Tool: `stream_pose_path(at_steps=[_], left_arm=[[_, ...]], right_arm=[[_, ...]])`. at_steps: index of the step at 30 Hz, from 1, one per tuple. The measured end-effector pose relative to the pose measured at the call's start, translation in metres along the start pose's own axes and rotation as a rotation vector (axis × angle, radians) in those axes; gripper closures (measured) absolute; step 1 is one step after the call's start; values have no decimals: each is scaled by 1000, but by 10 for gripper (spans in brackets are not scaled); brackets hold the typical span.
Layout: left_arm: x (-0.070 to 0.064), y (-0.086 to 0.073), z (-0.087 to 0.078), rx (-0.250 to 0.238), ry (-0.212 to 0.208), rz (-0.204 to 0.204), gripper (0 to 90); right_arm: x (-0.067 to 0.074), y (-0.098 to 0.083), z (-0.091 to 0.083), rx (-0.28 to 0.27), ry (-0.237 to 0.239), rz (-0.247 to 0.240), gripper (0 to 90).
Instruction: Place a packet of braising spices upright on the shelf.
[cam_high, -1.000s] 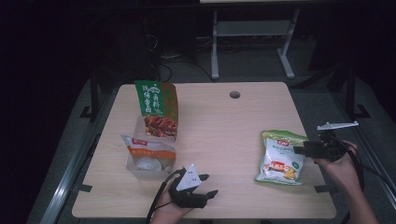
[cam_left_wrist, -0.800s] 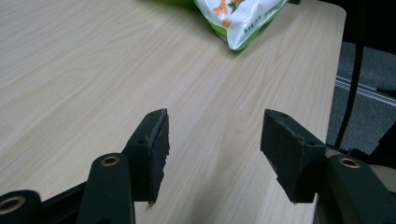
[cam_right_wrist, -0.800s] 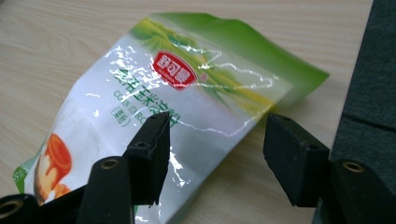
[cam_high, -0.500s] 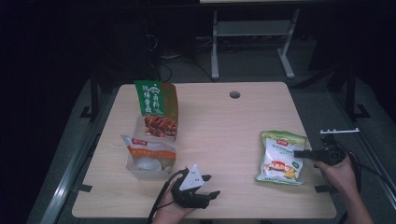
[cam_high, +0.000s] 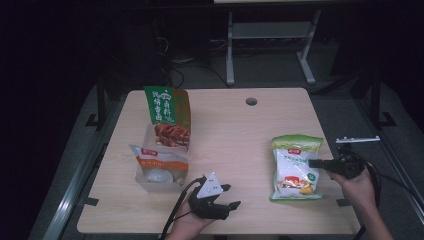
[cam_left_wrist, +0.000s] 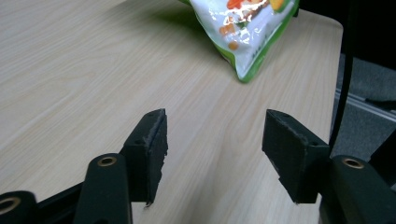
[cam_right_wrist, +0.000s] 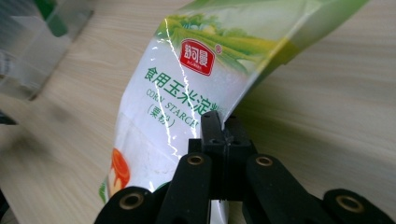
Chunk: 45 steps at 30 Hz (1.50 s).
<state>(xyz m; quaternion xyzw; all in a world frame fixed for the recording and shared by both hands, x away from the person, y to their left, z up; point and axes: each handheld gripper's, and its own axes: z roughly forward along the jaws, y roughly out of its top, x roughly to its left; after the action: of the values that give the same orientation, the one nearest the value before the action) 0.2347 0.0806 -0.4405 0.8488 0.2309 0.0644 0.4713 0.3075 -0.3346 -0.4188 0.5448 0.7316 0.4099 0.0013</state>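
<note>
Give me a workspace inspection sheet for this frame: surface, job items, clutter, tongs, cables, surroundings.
Surface: light wood table, round grommet hole near the far edge.
Job's things: corn starch bag lies flat at the table's right side; its right edge is pinched.
Clutter: clear box at left with an upright green pouch and a second packet leaning in it.
Tongs: right tongs have just been closing and are shut on the bag's edge; left tongs open over bare wood, nothing between them.
Cables: black cable trails from the left tongs toward the near edge.
Surroundings: dark room, grey metal frame behind the table.
</note>
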Motion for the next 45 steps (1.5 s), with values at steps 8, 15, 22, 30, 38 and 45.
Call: stream_pose_path(at_steps=[8, 15, 22, 30, 38, 45], left_arm=[[8, 9, 21, -6, -50, -75, 314], [19, 21, 40, -56, -112, -138, 293], [21, 34, 45, -108, -159, -154, 312], [34, 39, 39, -161, -187, -193, 407], [33, 33, 23, -174, -91, -174, 735], [28, 37, 15, -152, -4, -119, 813]], right_arm=[[39, 7, -14, -85, 63, -118, 900], [72, 13, -19, -114, 106, -221, 900], [99, 18, -20, -140, 162, -307, 900], [119, 22, -4, -151, 253, -358, 900], [122, 19, 13, -165, 309, -352, 900], [122, 14, 19, -136, 269, -411, 890]])
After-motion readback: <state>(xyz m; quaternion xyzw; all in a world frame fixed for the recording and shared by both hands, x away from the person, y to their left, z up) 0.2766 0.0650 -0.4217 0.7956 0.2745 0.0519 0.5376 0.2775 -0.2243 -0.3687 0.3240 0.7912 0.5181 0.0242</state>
